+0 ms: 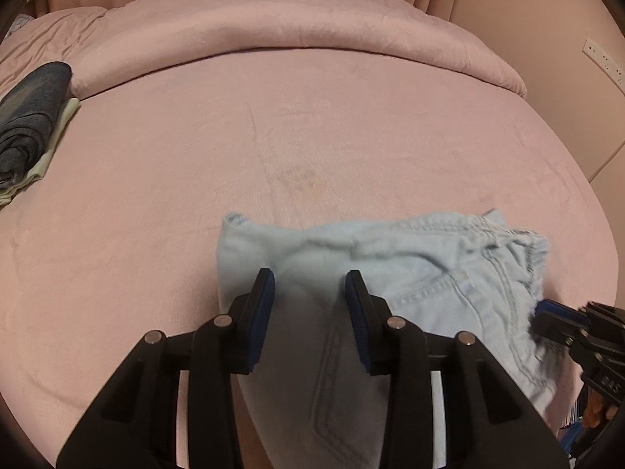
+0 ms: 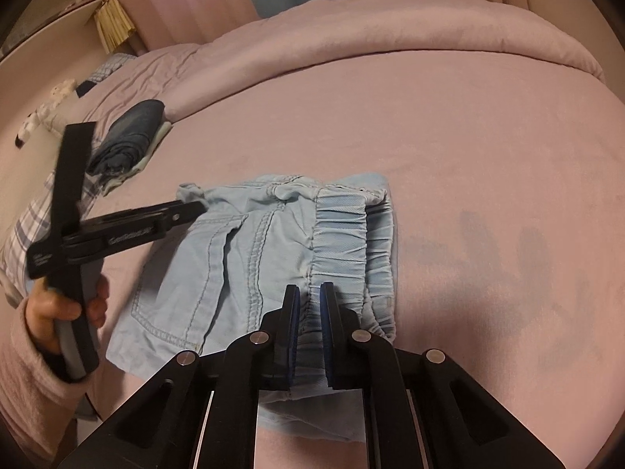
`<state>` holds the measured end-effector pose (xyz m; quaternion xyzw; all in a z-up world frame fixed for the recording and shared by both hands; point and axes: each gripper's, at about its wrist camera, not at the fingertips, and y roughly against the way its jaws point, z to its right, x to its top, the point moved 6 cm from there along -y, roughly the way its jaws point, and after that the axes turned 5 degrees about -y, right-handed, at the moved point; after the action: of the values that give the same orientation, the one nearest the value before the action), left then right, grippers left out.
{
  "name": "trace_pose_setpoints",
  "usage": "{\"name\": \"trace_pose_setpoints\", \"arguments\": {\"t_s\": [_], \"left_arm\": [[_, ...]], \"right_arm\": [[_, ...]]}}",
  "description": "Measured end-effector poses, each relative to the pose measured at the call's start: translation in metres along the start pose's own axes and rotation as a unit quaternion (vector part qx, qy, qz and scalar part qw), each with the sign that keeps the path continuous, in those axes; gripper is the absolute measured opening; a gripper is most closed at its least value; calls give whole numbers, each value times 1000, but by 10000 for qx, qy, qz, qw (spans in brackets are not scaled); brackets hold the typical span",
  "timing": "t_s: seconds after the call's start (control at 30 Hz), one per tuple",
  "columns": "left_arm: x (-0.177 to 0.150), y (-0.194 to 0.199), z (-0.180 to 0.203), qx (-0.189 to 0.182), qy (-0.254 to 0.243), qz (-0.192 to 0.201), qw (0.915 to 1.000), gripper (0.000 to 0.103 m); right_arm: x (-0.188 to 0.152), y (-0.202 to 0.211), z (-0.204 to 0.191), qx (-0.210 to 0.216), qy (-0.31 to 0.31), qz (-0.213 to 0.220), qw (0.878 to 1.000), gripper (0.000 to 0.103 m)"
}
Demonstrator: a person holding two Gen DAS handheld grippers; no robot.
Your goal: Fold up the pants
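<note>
Light blue denim pants (image 1: pixel 422 273) lie folded into a short bundle on the pink bed (image 1: pixel 273 136). My left gripper (image 1: pixel 309 287) is shut on the bundle's left side, and cloth bulges up between its blue pads. In the right wrist view the pants (image 2: pixel 242 258) show a pocket, seams and a gathered elastic waistband (image 2: pixel 343 234). My right gripper (image 2: pixel 309 297) is shut on that waistband at the near edge. The left gripper (image 2: pixel 195 209) bites the pants' far left corner there. The right gripper (image 1: pixel 543 310) shows at the pants' right edge in the left wrist view.
A stack of folded dark clothes (image 1: pixel 31 117) sits at the bed's left side, also visible as the stack (image 2: pixel 125 140). A rolled pink duvet (image 1: pixel 273 27) runs along the back. A hand (image 2: pixel 58 308) in a pink sleeve holds the left gripper's handle.
</note>
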<state>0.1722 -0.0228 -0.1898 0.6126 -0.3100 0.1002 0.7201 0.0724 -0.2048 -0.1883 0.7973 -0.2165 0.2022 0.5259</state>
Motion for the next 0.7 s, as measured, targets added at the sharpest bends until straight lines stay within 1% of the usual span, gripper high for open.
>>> {"name": "trace_pose_setpoints", "arguments": {"t_s": [0.13,0.23,0.3,0.37,0.5,0.57,0.63,0.67,0.7], "left_arm": [[-19,21,4,-153,78,30,9998,37],[-43,24,7,-250,85,-124,9996,37],[-58,20,9,-242,20,-221,9995,37],[-65,22,10,-229,11,-156,9996,37],[-73,36,10,-395,167,-100,9990,36],[-81,45,11,-369,172,-77,9991,36],[-90,54,11,-344,213,-62,9992,36],[-96,58,11,-355,256,-69,9990,37],[-102,59,11,-378,300,-84,9988,37]], "right_arm": [[1,-1,0,-56,13,23,10000,10],[1,-2,0,-71,5,36,10000,10],[2,-2,0,-72,16,29,10000,10],[1,-3,-1,-93,17,30,10000,10],[3,0,0,-105,-15,21,9999,10],[6,7,-4,-94,-17,91,9999,10],[11,15,-14,35,122,225,9997,10],[13,16,-18,128,171,235,9995,12],[15,16,-26,257,234,220,9992,16]]}}
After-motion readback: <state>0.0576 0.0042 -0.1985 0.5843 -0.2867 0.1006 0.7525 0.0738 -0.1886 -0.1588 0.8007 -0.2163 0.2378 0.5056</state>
